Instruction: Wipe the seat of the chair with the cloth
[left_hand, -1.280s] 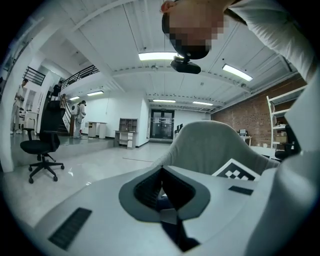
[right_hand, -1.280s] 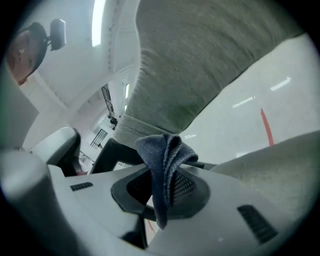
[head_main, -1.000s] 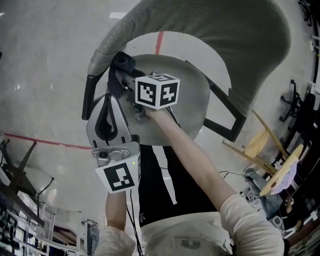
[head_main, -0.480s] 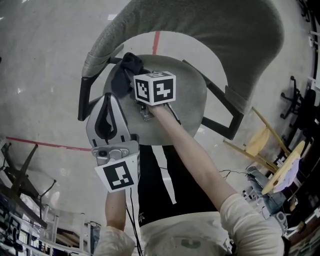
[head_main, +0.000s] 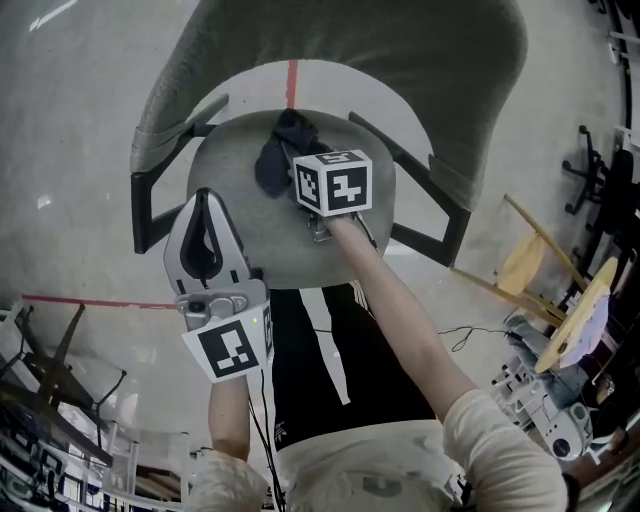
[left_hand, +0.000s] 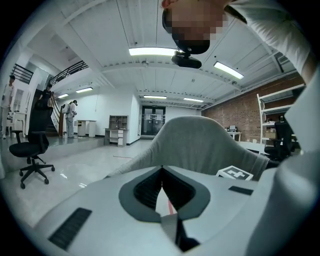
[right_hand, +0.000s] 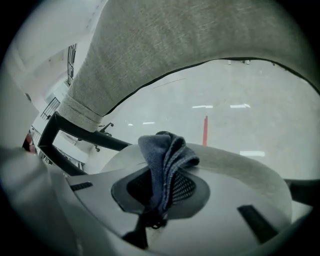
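The head view looks steeply down from above the person onto the chair seat (head_main: 285, 250), with the backrest (head_main: 400, 60) at 12 o'clock. The left gripper view rides behind the left claw (left_hand: 161, 172) and faces across the room, tilted somewhat upward, with the same backrest close ahead. The right gripper view sits low and near over the seat, behind the right claw (right_hand: 162, 175), facing the backrest. It shares the cloth (right_hand: 165, 155) and the red floor line (right_hand: 205, 131) with the head view.

No legible text, brand, number anywhere; marker cubes (head_main: 333, 182) (head_main: 229, 350) bear only black-white square patterns.
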